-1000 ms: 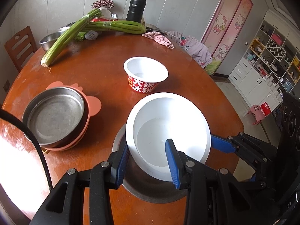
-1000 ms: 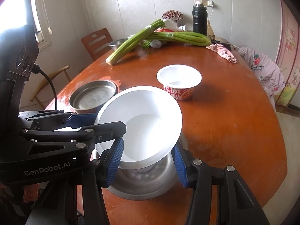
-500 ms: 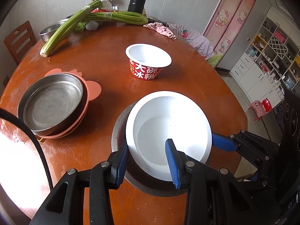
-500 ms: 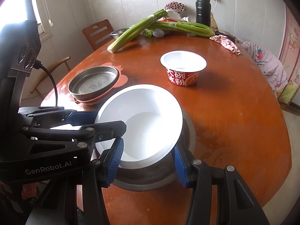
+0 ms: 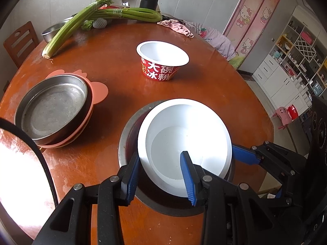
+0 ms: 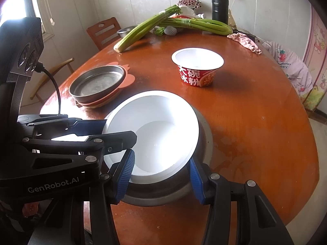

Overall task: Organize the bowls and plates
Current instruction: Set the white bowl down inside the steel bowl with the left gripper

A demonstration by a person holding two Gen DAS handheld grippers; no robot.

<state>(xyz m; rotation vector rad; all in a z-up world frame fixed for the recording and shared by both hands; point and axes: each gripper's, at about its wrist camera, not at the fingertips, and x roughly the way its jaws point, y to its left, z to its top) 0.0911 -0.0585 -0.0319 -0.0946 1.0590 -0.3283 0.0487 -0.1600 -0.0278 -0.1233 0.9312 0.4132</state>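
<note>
Here, large white round bowl point(image 5: 185, 143) sits tilted inside grey steel basin point(image 5: 130, 134) on round brown wooden table point(image 5: 114, 61). Left gripper point(image 5: 161, 175) pinches bowl's near rim. Right gripper point(image 6: 161, 175) clamps bowl across its width. Beyond bowl: red paper noodle cup point(image 5: 162, 60); left of bowl: steel pan point(image 5: 52, 107) on pink plate point(image 5: 100, 89).

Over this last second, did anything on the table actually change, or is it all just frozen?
Only the view shifted: the red paper bowl and the steel plate on its pink one now appear lower and nearer in both views. Both grippers, left and right, stay shut on the white bowl, which remains tilted in the steel basin. Nothing was let go.
</note>
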